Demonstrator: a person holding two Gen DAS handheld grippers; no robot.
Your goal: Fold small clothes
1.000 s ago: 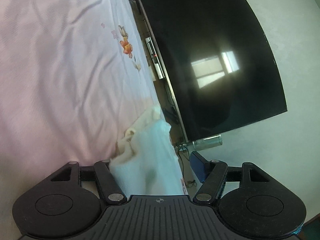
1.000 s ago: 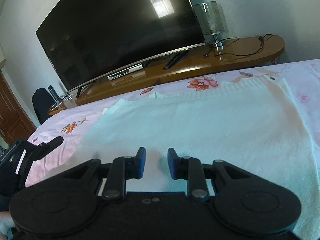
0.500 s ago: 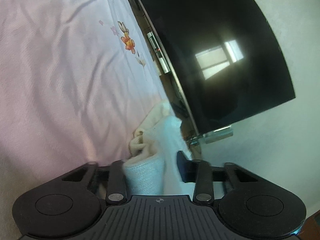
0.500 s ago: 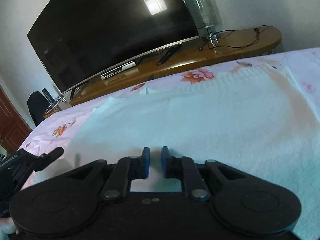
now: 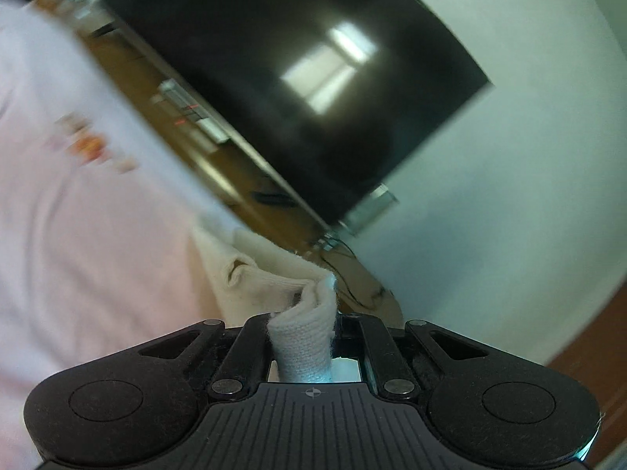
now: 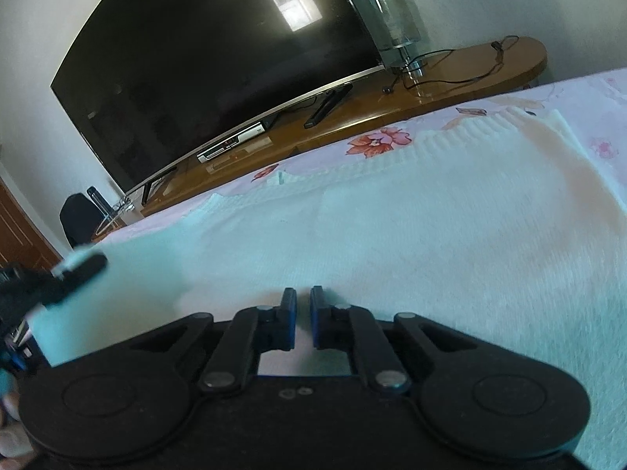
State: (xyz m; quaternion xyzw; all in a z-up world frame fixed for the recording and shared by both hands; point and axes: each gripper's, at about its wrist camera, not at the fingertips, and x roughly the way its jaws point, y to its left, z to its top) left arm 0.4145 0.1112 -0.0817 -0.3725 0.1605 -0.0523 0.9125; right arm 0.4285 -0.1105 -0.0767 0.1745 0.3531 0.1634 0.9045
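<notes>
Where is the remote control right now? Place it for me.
In the right wrist view the remote control lies on the wooden TV stand, upper middle of the picture, just below the television and left of the glass lamp.

Left wrist view motion-blurred: bedsheet (image 5: 78, 235) floral print smeared, box under TV (image 5: 274, 78) unreadable. Left gripper (image 5: 303, 325) pads buried in the bunched knit garment (image 5: 301, 337); contact faces hidden. Right wrist view: garment cut off at right and bottom edges, right gripper (image 6: 302, 313) body covers its near edge. Left-edge chair (image 6: 76, 215) too small to detail.
</notes>
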